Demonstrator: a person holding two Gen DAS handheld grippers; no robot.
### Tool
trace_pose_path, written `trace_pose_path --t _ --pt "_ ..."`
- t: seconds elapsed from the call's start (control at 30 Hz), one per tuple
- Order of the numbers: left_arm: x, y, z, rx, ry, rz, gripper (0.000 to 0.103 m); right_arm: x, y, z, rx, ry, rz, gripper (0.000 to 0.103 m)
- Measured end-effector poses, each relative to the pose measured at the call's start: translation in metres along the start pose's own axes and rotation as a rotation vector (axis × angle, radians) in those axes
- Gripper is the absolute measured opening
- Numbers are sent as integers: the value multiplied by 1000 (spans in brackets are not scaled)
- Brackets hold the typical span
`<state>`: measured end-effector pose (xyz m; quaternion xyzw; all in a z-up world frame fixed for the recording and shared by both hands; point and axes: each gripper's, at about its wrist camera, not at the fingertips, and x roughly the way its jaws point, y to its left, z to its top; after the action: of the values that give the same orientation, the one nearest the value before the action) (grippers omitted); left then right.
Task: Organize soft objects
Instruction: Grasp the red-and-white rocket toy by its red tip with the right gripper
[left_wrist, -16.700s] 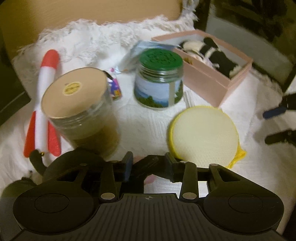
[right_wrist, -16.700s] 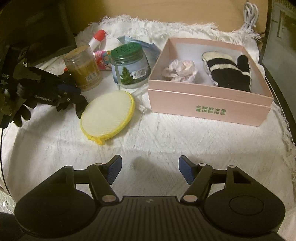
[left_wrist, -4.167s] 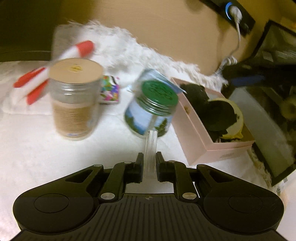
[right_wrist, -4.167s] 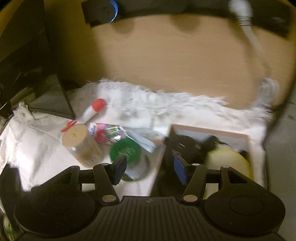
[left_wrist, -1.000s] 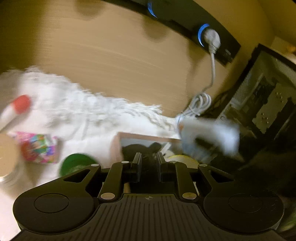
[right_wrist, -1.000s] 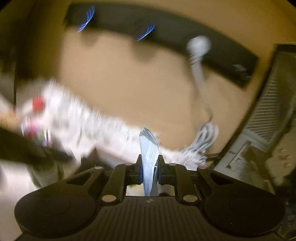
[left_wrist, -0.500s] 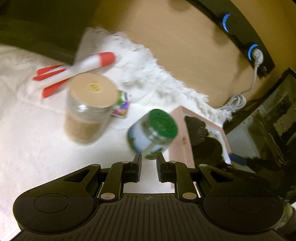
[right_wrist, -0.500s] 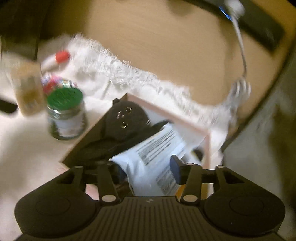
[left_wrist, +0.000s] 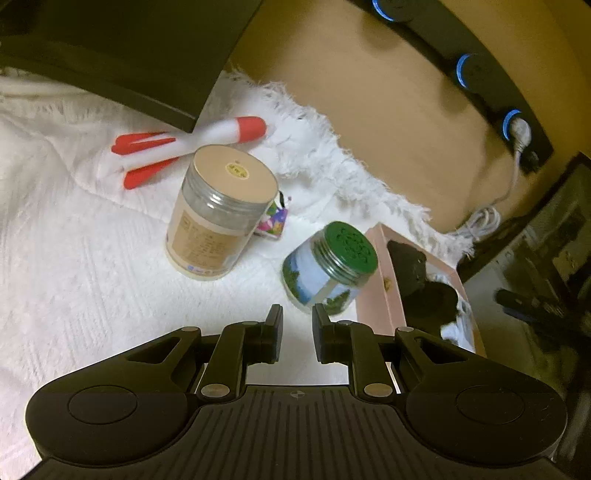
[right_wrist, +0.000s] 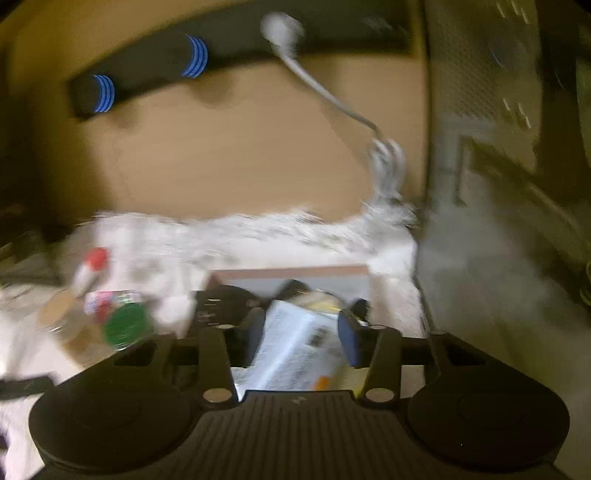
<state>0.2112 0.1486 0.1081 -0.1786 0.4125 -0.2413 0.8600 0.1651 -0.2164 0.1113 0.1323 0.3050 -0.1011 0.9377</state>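
Note:
The pink box (left_wrist: 380, 291) stands at the right of the white cloth and holds a black soft item (left_wrist: 413, 273). In the blurred right wrist view the box (right_wrist: 291, 272) also holds a pale blue printed packet (right_wrist: 295, 350) and a bit of yellow sponge (right_wrist: 321, 301). My right gripper (right_wrist: 301, 332) is open above the packet, not holding it. My left gripper (left_wrist: 297, 325) is slightly open and empty, low over the cloth in front of the green-lidded jar (left_wrist: 330, 269).
A tan-lidded jar (left_wrist: 218, 214), a red and white foam rocket (left_wrist: 192, 144) and a colourful packet (left_wrist: 275, 221) lie on the white fringed cloth (left_wrist: 74, 277). A wooden wall with a black power strip (left_wrist: 480, 74) and white cable (left_wrist: 484, 218) is behind. A dark panel is at the upper left.
My right gripper has opened and let the blue packet drop into the pink box, then lifted back. My left gripper swung left and down toward the jars, empty.

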Motion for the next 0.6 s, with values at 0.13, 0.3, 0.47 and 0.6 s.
trace_pose_path --t 0.13,0.3,0.47,0.6 --pt "-8 1 -12 8 8 10 18 40 -1 -9 47 137 101 35" --pt "-9 6 -12 10 16 23 18 74 32 -21 -85 140 43 31" --pt "-15 19 -5 12 7 68 18 83 45 -14 -176 159 3 32" --pt "-28 37 4 57 -46 153 18 78 47 -14 -191 205 12 33"
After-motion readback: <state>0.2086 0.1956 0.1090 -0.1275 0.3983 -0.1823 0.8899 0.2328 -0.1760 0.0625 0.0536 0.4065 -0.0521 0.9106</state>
